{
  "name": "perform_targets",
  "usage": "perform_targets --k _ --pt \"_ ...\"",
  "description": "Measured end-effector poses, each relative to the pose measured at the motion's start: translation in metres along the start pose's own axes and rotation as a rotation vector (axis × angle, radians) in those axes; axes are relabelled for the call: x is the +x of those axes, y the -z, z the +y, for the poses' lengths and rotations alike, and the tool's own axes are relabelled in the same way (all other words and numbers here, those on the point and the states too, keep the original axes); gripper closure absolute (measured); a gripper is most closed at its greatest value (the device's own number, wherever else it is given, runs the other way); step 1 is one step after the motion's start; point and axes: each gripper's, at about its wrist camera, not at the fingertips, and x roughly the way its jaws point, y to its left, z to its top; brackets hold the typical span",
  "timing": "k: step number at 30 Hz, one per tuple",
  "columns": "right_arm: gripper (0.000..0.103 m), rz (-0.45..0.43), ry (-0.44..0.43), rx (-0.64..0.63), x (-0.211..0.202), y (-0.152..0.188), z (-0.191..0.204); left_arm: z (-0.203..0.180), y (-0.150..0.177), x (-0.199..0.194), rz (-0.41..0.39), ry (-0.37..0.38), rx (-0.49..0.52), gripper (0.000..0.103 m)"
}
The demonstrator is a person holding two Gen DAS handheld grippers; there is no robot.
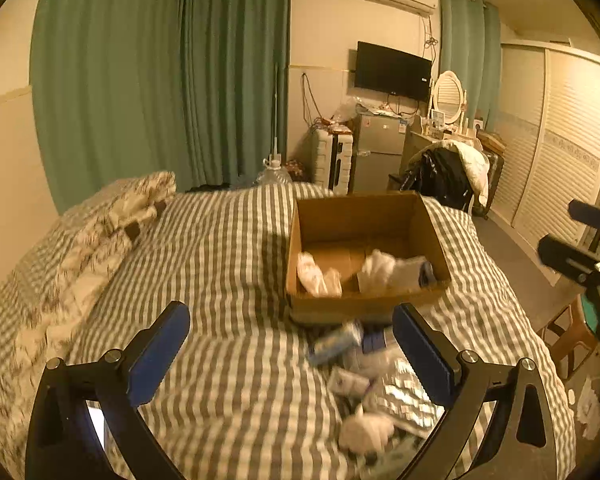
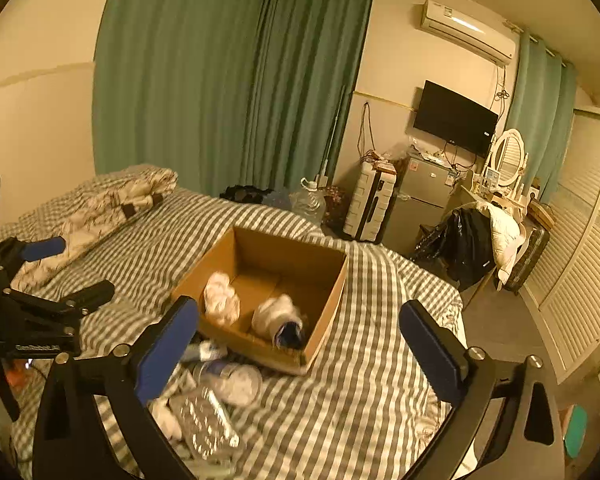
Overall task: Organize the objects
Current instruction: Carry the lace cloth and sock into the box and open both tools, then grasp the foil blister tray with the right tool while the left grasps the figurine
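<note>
An open cardboard box [image 1: 436,240] [image 2: 332,292] sits on the striped bed and holds several white rolled cloth items [image 1: 318,276] [image 2: 220,298] and a white-and-dark one [image 2: 280,320]. A pile of loose things lies in front of it: a tube [image 1: 332,342], silver blister packs [image 1: 404,396] [image 2: 206,420] and a white bundle [image 1: 364,432]. My left gripper [image 1: 292,354] is open and empty above the bed, near the pile. My right gripper [image 2: 300,350] is open and empty above the box's near corner.
The striped bed [image 1: 228,360] [image 2: 360,400] has a folded patterned quilt [image 1: 100,240] [image 2: 112,200] at the left. Green curtains, a small fridge [image 1: 380,148], a suitcase, a chair with clothes [image 2: 476,244] and a louvred wardrobe stand beyond. A stool [image 1: 568,332] stands right of the bed.
</note>
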Motion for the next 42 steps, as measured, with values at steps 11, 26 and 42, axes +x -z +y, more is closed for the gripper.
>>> perform_targets --k 11,26,42 --pt "0.001 0.199 -0.113 -0.129 0.052 0.091 0.046 -0.009 0.087 0.027 0.137 -0.05 -0.014 0.0" --pt "0.001 0.402 -0.164 -0.246 0.122 0.132 0.079 0.01 0.093 0.049 0.201 -0.097 -0.029 0.0" --pt "0.034 0.357 -0.141 -0.232 0.11 0.13 0.075 -0.009 0.091 0.055 0.231 -0.061 0.038 0.0"
